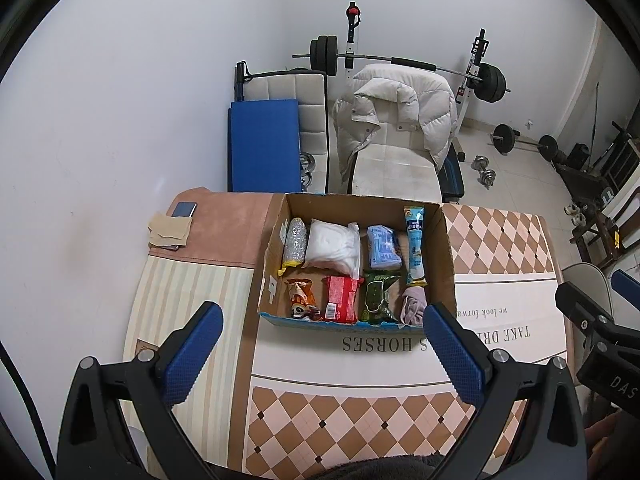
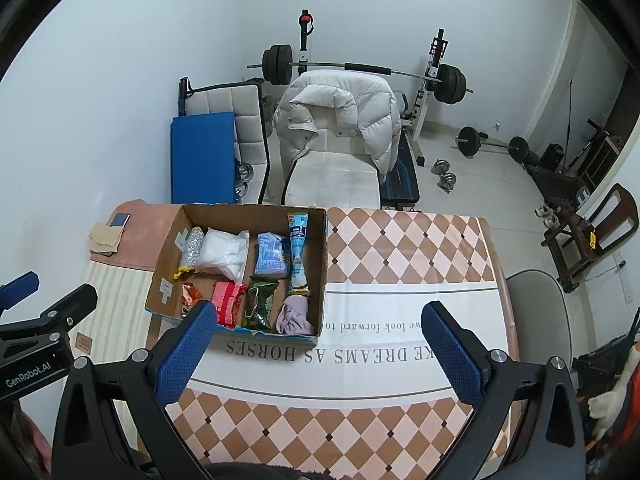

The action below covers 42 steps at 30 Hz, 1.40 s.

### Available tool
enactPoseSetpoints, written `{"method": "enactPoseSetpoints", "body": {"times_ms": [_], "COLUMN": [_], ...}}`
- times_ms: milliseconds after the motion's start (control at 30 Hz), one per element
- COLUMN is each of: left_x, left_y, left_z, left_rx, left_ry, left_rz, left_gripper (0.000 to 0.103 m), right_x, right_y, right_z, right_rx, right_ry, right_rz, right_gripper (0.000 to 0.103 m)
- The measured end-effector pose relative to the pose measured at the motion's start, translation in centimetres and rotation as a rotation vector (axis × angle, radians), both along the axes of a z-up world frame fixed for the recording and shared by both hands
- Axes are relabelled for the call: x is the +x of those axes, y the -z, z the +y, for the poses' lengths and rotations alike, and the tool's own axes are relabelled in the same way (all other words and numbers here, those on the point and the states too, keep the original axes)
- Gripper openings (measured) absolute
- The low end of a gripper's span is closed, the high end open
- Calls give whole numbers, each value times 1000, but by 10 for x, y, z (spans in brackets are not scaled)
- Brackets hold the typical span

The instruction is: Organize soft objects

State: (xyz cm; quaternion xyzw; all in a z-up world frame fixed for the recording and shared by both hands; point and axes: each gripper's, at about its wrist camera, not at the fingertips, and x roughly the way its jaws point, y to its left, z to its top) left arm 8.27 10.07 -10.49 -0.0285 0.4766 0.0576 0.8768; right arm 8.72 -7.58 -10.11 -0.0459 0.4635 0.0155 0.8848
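Observation:
An open cardboard box [image 1: 447, 248] stands on the table and holds several soft packs in two rows: a silver mesh roll [image 1: 295, 242], a white bag [image 1: 332, 245], a blue pack [image 1: 383, 248], a tall light-blue pack [image 1: 415, 246], an orange snack bag [image 1: 301, 298], a red pack [image 1: 340, 299], a green pack [image 1: 376, 298] and a pink cloth [image 1: 412, 306]. The box also shows in the right wrist view [image 2: 323, 240]. My left gripper [image 1: 322, 328] is open and empty, held above the table just in front of the box. My right gripper [image 2: 320, 324] is open and empty, to the right of the box's front.
A phone [image 1: 184, 210] and a beige cloth [image 1: 170, 230] lie at the table's far left corner. Beyond the table stand a chair with a white jacket [image 1: 396, 120], a blue mat [image 1: 264, 144] and a barbell rack [image 1: 400, 60]. A grey chair [image 2: 536, 312] stands right.

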Motion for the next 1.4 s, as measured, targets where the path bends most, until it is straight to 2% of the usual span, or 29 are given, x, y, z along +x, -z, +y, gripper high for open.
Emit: {"method": "enactPoseSetpoints", "body": {"times_ms": [1400], "left_x": [-4], "left_y": [-9], "left_z": [-11], "left_rx": [-6], "left_ry": [12], "left_rz": [-4], "left_gripper": [102], "right_x": [-7], "right_y": [-4], "right_z": [-1], "right_rx": [0], "right_ry": [16], "right_rz": [-7], "right_gripper": [103]}}
